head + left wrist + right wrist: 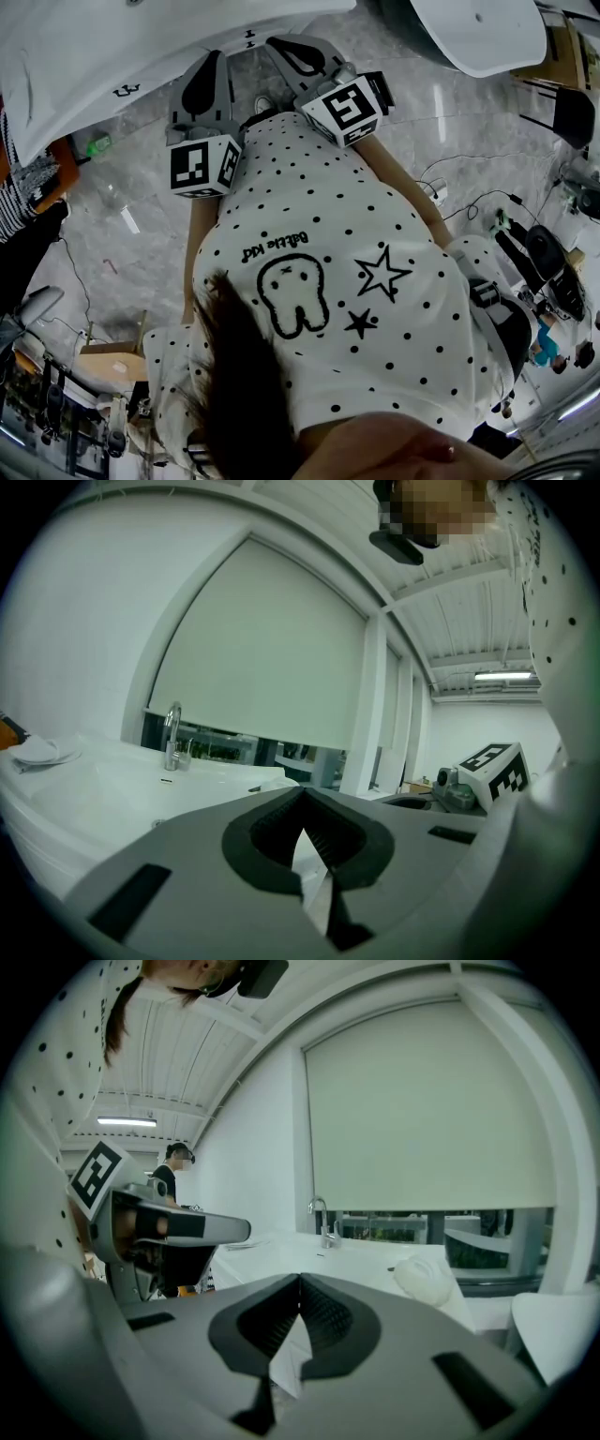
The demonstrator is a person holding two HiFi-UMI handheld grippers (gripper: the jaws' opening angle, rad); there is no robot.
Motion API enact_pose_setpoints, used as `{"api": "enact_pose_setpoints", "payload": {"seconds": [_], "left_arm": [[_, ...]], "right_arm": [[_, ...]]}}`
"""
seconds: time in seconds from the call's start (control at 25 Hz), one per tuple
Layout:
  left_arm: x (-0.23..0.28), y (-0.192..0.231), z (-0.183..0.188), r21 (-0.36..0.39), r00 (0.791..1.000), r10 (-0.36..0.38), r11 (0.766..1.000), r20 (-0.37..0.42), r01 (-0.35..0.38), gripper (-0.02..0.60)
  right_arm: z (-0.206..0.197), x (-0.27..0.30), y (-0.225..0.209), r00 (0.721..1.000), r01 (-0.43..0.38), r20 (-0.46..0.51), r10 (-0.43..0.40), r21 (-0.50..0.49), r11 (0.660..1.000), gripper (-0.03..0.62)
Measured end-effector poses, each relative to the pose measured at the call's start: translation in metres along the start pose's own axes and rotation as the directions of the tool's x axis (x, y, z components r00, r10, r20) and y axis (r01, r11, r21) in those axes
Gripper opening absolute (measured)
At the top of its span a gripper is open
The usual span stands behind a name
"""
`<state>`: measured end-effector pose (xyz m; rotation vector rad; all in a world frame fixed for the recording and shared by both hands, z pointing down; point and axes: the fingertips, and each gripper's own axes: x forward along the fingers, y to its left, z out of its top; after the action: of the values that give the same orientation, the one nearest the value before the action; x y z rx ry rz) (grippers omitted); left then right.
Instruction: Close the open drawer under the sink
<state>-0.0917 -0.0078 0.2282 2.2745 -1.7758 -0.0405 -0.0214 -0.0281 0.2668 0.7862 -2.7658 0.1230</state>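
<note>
With left gripper (pixel 302 803) and right gripper (pixel 299 1283) fingers closed on nothing, we'd dip below the faucet (pixel 172 735) ahead and push the unseen drawer squarely.

Left hand-held gripper (pixel 212 64), right hand-held gripper (pixel 286 47): side by side, near side of bench (pixel 366 1265). Faucet (pixel 323 1218): on bench, far side, before window blind (pixel 431 1119). Crumpled bundle (pixel 427 1279): on bench, right of faucet.

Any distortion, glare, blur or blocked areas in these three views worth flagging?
Head view: heavy fisheye bending; the person's dotted shirt fills the centre, hiding what is below it. Left gripper view: dark round vignette, straight lines bowed, ceiling lamp bright but no flare, faucet slightly soft. Right gripper view: same vignette; the blind evenly lit, no glare.
</note>
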Motion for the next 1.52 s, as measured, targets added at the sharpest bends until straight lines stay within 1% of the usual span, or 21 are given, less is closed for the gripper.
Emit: {"api": "enact_pose_setpoints", "payload": {"seconds": [1.52], "left_arm": [[-0.0004,0.0032,-0.0007,-0.025,1.0,0.004,1.0,0.0,-0.004,0.003]], "right_arm": [[-0.0009,0.0002,0.0009,1.0,-0.003,-0.008,0.003,-0.002,1.0,0.014]]}}
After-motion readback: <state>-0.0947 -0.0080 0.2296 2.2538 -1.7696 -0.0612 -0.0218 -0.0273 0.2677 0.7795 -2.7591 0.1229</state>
